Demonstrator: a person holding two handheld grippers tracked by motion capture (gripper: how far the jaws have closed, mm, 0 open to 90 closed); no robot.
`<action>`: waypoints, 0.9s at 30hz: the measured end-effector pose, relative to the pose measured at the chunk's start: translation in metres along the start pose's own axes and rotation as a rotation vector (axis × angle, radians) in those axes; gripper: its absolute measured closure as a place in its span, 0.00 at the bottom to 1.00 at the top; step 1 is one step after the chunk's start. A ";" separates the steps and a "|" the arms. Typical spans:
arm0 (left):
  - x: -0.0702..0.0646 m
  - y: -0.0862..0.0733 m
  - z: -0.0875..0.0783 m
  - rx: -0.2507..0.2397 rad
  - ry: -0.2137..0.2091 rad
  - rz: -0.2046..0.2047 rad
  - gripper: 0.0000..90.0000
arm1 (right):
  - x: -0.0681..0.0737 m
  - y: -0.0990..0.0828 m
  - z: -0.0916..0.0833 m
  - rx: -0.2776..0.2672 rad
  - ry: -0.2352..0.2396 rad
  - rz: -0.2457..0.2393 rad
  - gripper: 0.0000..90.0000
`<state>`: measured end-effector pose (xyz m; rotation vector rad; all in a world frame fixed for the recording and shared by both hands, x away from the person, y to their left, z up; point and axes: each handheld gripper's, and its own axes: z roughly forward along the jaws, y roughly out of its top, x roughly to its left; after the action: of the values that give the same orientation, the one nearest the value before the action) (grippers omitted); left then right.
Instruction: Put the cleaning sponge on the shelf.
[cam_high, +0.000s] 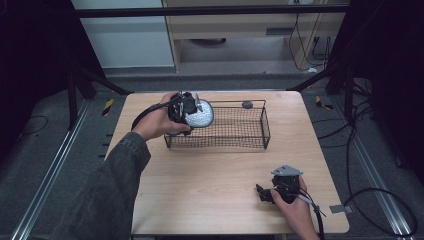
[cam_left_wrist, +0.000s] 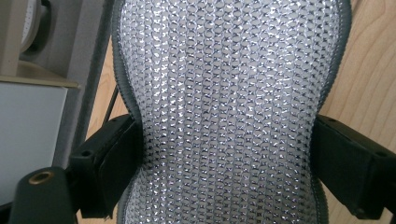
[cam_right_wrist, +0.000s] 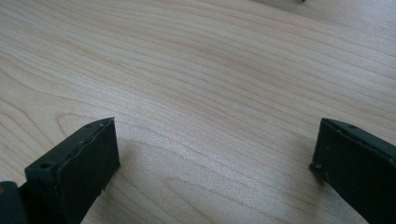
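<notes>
A silvery, glittering mesh pad (cam_high: 203, 115) with a grey sewn edge hangs over the left end of a black wire basket (cam_high: 265, 126). My left gripper (cam_high: 192, 111) is shut on it. In the left gripper view the two black jaws pinch the pad (cam_left_wrist: 224, 70) in at its waist, one on each side, and the left gripper (cam_left_wrist: 226, 154) points down toward the wooden table. My right gripper (cam_high: 262, 192) rests low near the table's front right, held by a hand. Its jaws stand wide apart over bare wood, so the right gripper (cam_right_wrist: 215, 158) is open with nothing between them.
The basket sits at the middle back of the light wooden table (cam_high: 210, 190). A small dark grey round object (cam_high: 247, 104) lies just behind the basket's far rim. Cables trail on the floor to the right. A dark sleeve reaches in from the lower left.
</notes>
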<state>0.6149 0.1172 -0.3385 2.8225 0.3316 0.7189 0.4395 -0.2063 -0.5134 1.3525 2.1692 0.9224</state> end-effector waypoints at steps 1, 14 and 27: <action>0.001 0.000 0.001 -0.003 0.000 -0.002 0.13 | 0.000 0.000 0.000 0.000 0.000 0.000 0.01; 0.006 -0.001 0.019 0.004 -0.005 0.002 0.13 | 0.000 0.000 0.000 0.000 0.000 0.000 0.01; 0.001 0.005 0.028 0.001 -0.021 0.047 0.13 | 0.000 0.000 0.000 0.000 -0.001 -0.001 0.01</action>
<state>0.6305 0.1087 -0.3604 2.8459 0.2630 0.6981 0.4395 -0.2064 -0.5134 1.3509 2.1693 0.9213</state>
